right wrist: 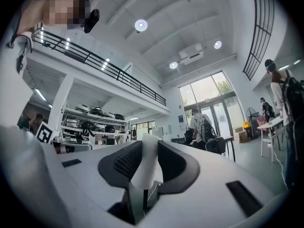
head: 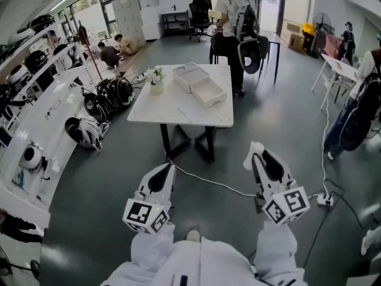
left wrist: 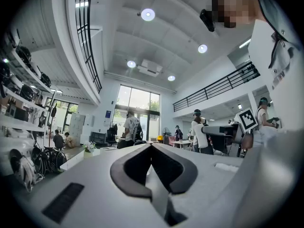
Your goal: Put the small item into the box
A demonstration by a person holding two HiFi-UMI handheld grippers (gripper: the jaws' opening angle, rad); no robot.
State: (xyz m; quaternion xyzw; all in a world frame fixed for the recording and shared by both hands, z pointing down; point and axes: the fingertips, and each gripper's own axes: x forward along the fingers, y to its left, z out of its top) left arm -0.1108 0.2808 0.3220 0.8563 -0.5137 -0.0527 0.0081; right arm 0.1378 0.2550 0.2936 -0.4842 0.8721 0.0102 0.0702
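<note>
Right gripper view is showing the right tongs (right wrist: 150, 148) pinching a small white item (right wrist: 145, 170) (perhaps folded paper), while the left tongs (left wrist: 151, 147) are sitting pressed together, empty. Carrying is under way; next comes approaching the worktop (head: 178, 117) at upper centre, then lowering into the box (head: 208, 92).

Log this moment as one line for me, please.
left gripper: shut, empty | right gripper: shut on small white item | boxes: on table ahead
</note>
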